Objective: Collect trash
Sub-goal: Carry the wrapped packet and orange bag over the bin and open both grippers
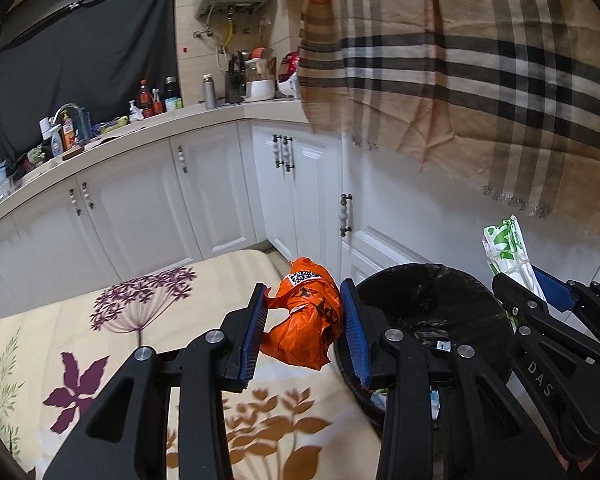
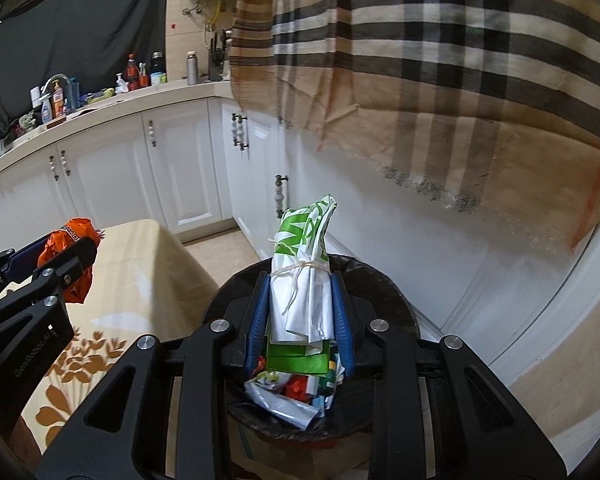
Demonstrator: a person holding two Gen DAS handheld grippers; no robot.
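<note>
Left gripper (image 1: 305,330): clamped on crumpled orange bag (image 1: 304,316), above floral tablecloth (image 1: 100,320), bin's rim at three o'clock. Right gripper (image 2: 302,320): closed around string-tied green-and-white bundle (image 2: 304,276), hanging over black-lined trash bin (image 2: 396,304), earlier wrappers visible at six o'clock. Recommended handling: release bundle only once centred over the opening; carry orange bag sideways past the rim before letting go; keep both grippers apart, clear of hanging plaid cloth (image 2: 440,60) at twelve o'clock.
</note>
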